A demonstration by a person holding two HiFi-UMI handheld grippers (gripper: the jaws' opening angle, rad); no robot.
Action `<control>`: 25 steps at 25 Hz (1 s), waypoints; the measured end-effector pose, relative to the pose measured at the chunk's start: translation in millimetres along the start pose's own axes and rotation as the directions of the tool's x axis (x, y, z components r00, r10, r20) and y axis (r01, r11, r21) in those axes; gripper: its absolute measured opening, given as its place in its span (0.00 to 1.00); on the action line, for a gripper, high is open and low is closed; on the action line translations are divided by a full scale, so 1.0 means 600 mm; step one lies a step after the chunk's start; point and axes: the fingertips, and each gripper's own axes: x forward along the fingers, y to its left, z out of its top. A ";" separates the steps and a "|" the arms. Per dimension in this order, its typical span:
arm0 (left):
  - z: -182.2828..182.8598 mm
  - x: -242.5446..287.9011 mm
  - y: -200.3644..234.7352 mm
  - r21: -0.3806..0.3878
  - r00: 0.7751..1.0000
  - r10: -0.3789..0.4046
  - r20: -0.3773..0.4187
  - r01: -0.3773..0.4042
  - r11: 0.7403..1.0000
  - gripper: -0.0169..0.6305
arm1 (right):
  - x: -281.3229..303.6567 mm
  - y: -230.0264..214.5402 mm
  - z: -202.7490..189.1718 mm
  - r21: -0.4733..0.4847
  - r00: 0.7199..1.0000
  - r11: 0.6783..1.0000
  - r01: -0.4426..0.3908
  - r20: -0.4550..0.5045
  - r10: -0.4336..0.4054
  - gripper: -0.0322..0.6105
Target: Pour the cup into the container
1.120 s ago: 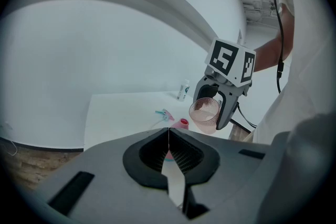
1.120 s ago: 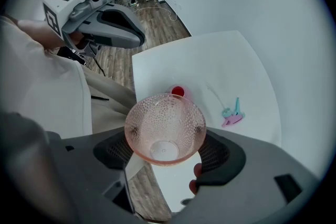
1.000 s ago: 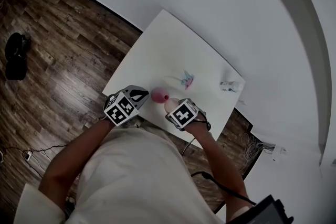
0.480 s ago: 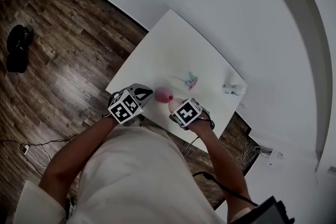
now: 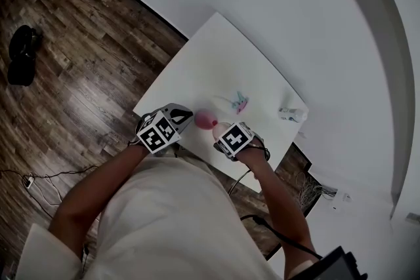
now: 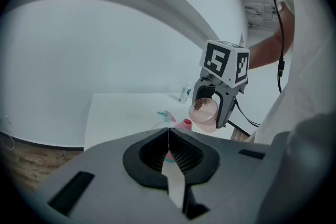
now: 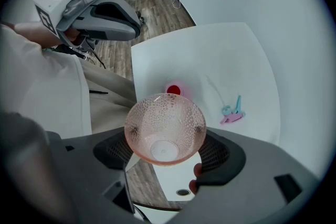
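Note:
A clear pink dimpled cup (image 7: 164, 128) sits between the jaws of my right gripper (image 7: 164, 140), which is shut on it. Its mouth points away from the gripper, and nothing shows inside it. In the left gripper view the cup (image 6: 203, 111) hangs tilted above the small pink container (image 6: 184, 124). The container's red opening (image 7: 174, 90) faces up on the white table (image 7: 220, 55), just beyond the cup's rim. My left gripper (image 6: 168, 131) is shut on nothing, just left of the container (image 5: 205, 119). In the head view both the left gripper (image 5: 178, 119) and the right gripper (image 5: 223, 130) are at the table's near edge.
A blue and pink clip (image 7: 233, 112) lies on the table beyond the container. A small clear bottle (image 5: 292, 115) stands at the table's far right corner. Wooden floor (image 5: 72, 75) surrounds the table, and a white wall runs behind it.
Almost nothing: the head view has drifted slightly. Both grippers and the cup keep their places beside the pink container.

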 end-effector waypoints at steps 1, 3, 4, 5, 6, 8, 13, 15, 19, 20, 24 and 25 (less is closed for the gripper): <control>0.000 -0.001 0.001 0.000 1.000 0.000 0.001 0.000 1.000 0.04 | 0.000 0.000 0.001 -0.001 1.000 1.000 -0.001 -0.005 0.001 0.63; 0.000 0.000 0.001 -0.002 1.000 0.000 0.001 0.000 1.000 0.04 | 0.001 0.001 0.001 -0.005 1.000 1.000 -0.004 -0.012 0.004 0.63; 0.000 0.000 0.001 -0.003 1.000 0.000 0.002 0.000 1.000 0.04 | 0.001 0.001 0.001 -0.007 1.000 1.000 -0.005 -0.014 0.005 0.63; 0.000 0.001 0.001 -0.004 1.000 0.000 0.002 0.000 1.000 0.04 | 0.001 0.002 0.001 -0.009 1.000 1.000 -0.007 -0.017 0.007 0.63; 0.000 0.001 0.002 -0.005 1.000 0.000 0.002 0.000 1.000 0.04 | 0.002 0.002 0.001 -0.010 1.000 1.000 -0.008 -0.021 0.008 0.63; 0.000 0.000 0.002 -0.007 1.000 0.000 0.003 0.000 1.000 0.04 | 0.002 0.003 0.001 -0.010 1.000 1.000 -0.011 -0.028 0.011 0.63; -0.003 0.002 0.001 -0.009 1.000 -0.002 0.003 0.002 1.000 0.04 | 0.003 0.003 -0.002 -0.014 0.999 1.000 -0.018 -0.045 0.017 0.63; -0.005 0.003 0.002 -0.010 1.000 -0.002 0.003 0.002 1.000 0.04 | 0.003 0.003 -0.002 -0.017 0.999 1.000 -0.020 -0.051 0.019 0.63; -0.005 0.005 0.001 -0.012 1.000 -0.003 0.005 0.003 1.000 0.04 | 0.002 0.005 -0.006 -0.020 0.998 1.000 -0.023 -0.063 0.022 0.63; -0.005 0.005 0.001 -0.012 1.000 -0.003 0.005 0.003 1.000 0.04 | 0.002 0.005 -0.006 -0.021 0.998 1.000 -0.023 -0.064 0.022 0.63; -0.005 0.004 0.004 -0.014 1.000 -0.005 0.007 0.005 1.000 0.04 | 0.002 0.007 -0.005 -0.022 0.997 0.999 -0.024 -0.069 0.023 0.63; -0.006 0.004 0.004 -0.014 1.000 -0.004 0.007 0.005 1.000 0.04 | 0.002 0.007 -0.006 -0.022 0.997 0.999 -0.024 -0.072 0.023 0.63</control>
